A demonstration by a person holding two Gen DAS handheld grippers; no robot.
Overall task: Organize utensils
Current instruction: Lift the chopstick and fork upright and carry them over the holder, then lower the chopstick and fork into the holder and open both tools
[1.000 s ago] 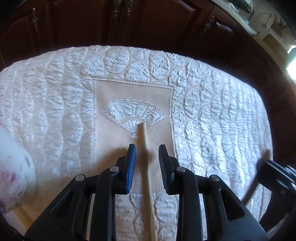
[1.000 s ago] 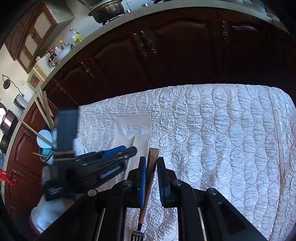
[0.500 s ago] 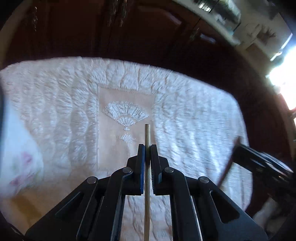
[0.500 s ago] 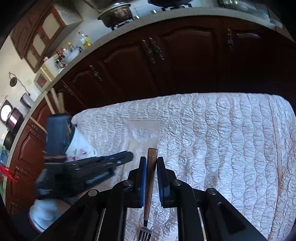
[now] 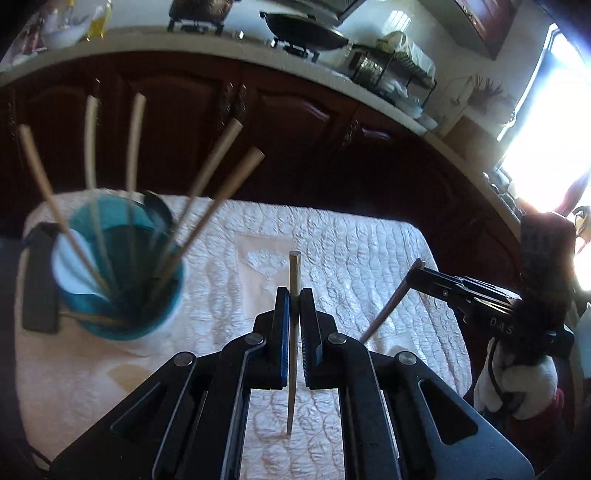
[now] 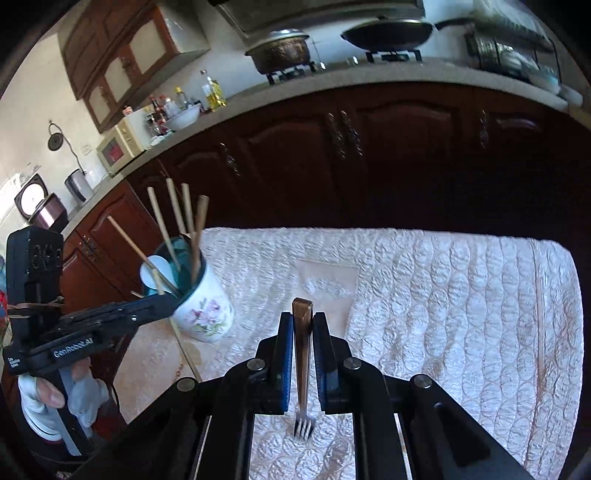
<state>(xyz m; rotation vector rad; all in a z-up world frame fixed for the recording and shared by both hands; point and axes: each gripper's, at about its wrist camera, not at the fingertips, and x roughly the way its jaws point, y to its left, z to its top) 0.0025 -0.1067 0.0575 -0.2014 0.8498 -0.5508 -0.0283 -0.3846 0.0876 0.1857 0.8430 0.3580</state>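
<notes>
My left gripper (image 5: 291, 295) is shut on a thin wooden chopstick (image 5: 294, 269) and holds it above the white quilted tablecloth (image 5: 351, 251). A flowered white cup with a blue inside (image 5: 122, 273) stands to its left and holds several chopsticks. My right gripper (image 6: 302, 321) is shut on the brown handle of a small fork (image 6: 303, 369), tines toward the camera. The cup (image 6: 201, 306) is to its left, with the left gripper (image 6: 110, 321) in front of it. The right gripper (image 5: 417, 269) with the fork shows in the left wrist view.
Dark wooden cabinets (image 6: 369, 147) run behind the table under a counter with pans (image 6: 388, 35) and bottles. A loose chopstick (image 6: 540, 317) lies near the table's right edge. A dark flat object (image 5: 38, 277) lies left of the cup.
My left gripper closed on the chopstick, lifted it off the cloth and swung up so the cup came into view. My right gripper kept the fork and rose slightly.
</notes>
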